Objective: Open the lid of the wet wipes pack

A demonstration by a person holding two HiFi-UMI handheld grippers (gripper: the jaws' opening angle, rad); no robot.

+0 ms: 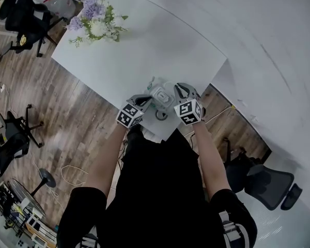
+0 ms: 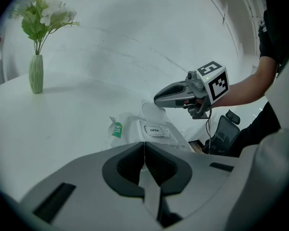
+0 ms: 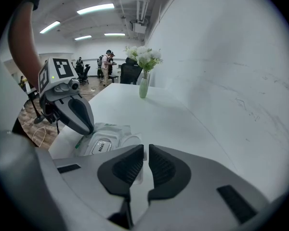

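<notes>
A white wet wipes pack [image 1: 160,95] lies at the table's near edge, between my two grippers. Its round lid [image 2: 151,112] stands raised, and under it is a label that reads OPEN [image 2: 154,130]. My right gripper [image 3: 146,149] is shut on the lid's thin edge; in the left gripper view its tip [image 2: 159,100] meets the top of the lid. My left gripper [image 2: 144,146] is shut, with its tip on the pack's end by the green tag [image 3: 79,143]. In the head view the left gripper [image 1: 146,101] is at the pack's left and the right gripper [image 1: 178,90] at its right.
A vase of flowers [image 1: 95,22] stands at the far end of the white table [image 1: 124,61]. A grey ring [image 1: 161,115] sits by the near edge. Office chairs [image 1: 271,186] stand on the wood floor around the table. A white wall runs along the right.
</notes>
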